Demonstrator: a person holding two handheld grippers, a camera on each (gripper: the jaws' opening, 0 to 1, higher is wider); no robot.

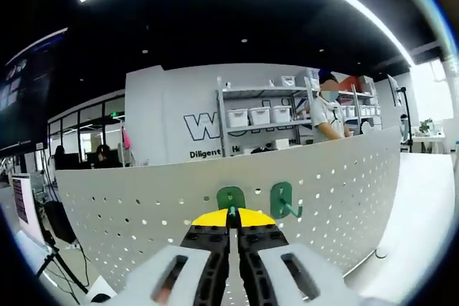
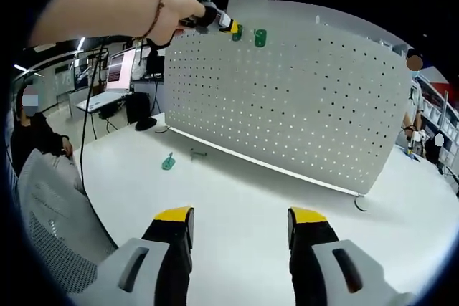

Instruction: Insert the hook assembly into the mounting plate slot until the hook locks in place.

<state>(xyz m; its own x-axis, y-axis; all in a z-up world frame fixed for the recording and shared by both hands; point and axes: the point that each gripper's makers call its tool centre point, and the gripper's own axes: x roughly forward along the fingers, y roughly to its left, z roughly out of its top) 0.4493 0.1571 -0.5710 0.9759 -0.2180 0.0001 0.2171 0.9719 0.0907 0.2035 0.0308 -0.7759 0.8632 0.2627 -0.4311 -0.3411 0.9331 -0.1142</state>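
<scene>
My left gripper [image 1: 231, 215] is shut on a green hook assembly [image 1: 231, 196], pressing it against the upper part of the white perforated mounting plate [image 1: 143, 213]. A second green hook [image 1: 282, 201] is mounted on the plate just to its right. In the right gripper view, the left gripper [image 2: 228, 25] is held by a hand at the plate's [image 2: 308, 105] top edge, with the held hook [image 2: 237, 32] and the mounted hook [image 2: 260, 37] beside it. My right gripper [image 2: 242, 223] hovers open over the white table [image 2: 272, 198], holding nothing.
A loose green hook [image 2: 168, 162] and a small metal piece [image 2: 198, 153] lie on the table before the plate. A mesh chair [image 2: 54, 227] stands at the lower left, with a seated person [image 2: 32, 137] beyond it. Shelves with white bins [image 1: 259, 115] stand behind the plate.
</scene>
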